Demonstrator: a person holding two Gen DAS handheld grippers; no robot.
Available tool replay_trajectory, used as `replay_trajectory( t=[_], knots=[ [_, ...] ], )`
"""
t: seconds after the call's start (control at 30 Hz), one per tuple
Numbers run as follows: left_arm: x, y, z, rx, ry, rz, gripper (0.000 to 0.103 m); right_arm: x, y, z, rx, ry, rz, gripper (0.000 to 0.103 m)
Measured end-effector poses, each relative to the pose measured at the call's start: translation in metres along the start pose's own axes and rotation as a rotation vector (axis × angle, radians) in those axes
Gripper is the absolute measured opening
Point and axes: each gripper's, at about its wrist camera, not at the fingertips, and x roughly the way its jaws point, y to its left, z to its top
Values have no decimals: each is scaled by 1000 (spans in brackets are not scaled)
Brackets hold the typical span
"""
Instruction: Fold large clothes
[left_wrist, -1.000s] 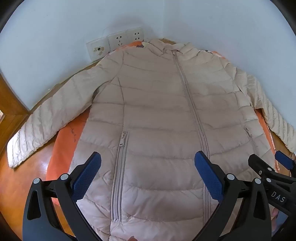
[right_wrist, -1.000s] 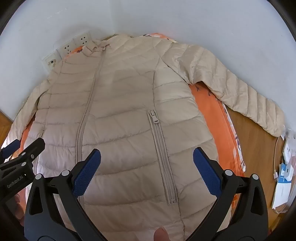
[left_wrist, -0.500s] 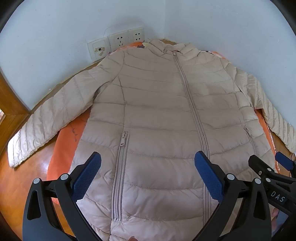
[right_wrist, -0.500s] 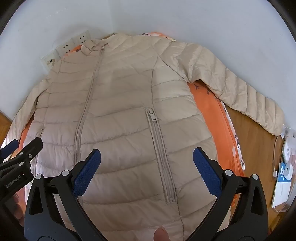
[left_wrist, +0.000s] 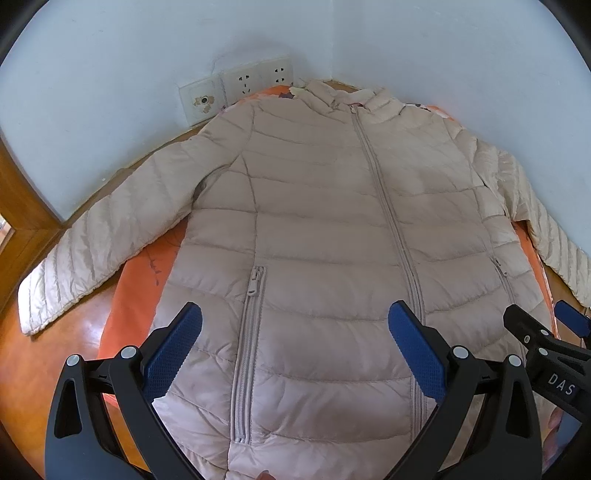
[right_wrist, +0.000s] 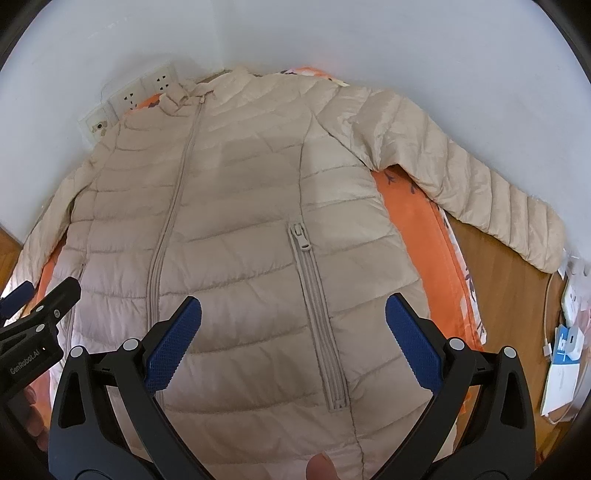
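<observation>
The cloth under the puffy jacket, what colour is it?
The cloth is bright orange with small dark leafy marks, clearest in the right wrist view beside the beige jacket.

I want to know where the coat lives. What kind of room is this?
Probably a corner of a room at home. The puffy coat lies on an orange cloth over a wooden floor, with wall sockets just behind it.
</observation>
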Motion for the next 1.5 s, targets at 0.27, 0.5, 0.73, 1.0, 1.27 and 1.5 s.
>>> replay_trajectory(
  t=[0.27, 0.5, 0.73, 1.0, 1.27, 1.5],
  knots=[
    [1, 1, 2, 2, -1, 2, 97, -1, 2, 1, -4, -6, -4, 100],
    [0, 0, 3, 1, -3, 5, 97, -1, 1, 3, -4, -6, -5, 100],
    [0, 0, 4, 4, -1, 4, 97, -1, 1, 3, -5, -5, -5, 100],
    [0, -2, 5, 6, -2, 3, 97, -4, 0, 3, -2, -14, -4, 100],
    [0, -5, 2, 12, 1, -9, 97, -5, 0, 0, 7, -11, -4, 100],
    [1, -7, 4, 18, 4, -15, 97, -6, -4, 0, 26, -15, -2, 100]
  ],
)
